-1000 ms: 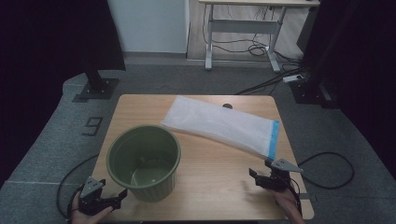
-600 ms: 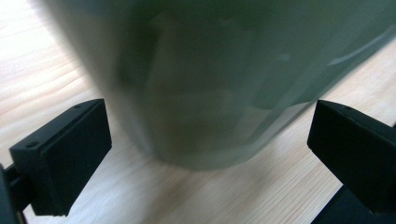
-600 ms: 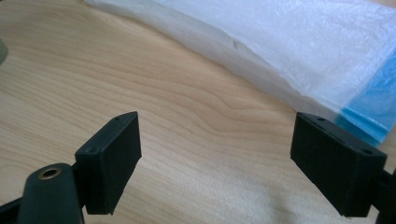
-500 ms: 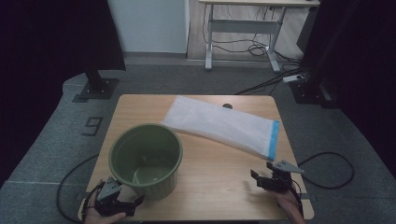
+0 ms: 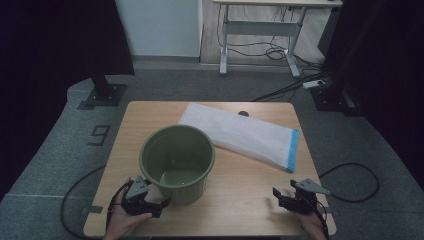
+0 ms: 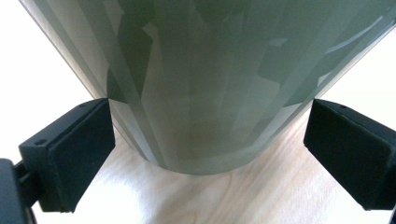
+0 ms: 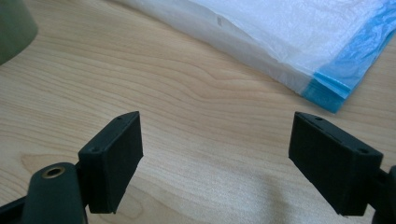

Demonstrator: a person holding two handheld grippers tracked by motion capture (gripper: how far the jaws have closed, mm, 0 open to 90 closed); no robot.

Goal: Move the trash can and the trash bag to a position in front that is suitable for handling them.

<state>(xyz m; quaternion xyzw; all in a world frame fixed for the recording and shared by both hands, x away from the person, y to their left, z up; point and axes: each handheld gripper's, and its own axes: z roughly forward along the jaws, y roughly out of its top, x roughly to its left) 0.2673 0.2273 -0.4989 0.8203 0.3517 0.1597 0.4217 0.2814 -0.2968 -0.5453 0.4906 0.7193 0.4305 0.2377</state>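
A green plastic bucket (image 5: 177, 162) stands upright on the wooden table (image 5: 240, 187), left of centre. My left gripper (image 5: 156, 204) is at the bucket's near left base, open. In the left gripper view the bucket's lower wall (image 6: 205, 93) sits between the two black jaws, with small gaps on both sides. A white plastic bag with a blue end strip (image 5: 247, 134) lies flat behind and right of the bucket. My right gripper (image 5: 281, 197) rests low near the table's front right corner, open, with bare wood between its jaws; the bag's blue edge (image 7: 345, 70) lies ahead of it.
The table's front edge is just below both hands. Cables trail off the table on both sides to the grey floor. A desk frame (image 5: 260, 30) and a black stand base (image 5: 105, 94) are beyond the table.
My left gripper has moved right and forward from the front left corner up to the bucket's base, so the bucket now sits between its jaws. The right gripper has barely moved.
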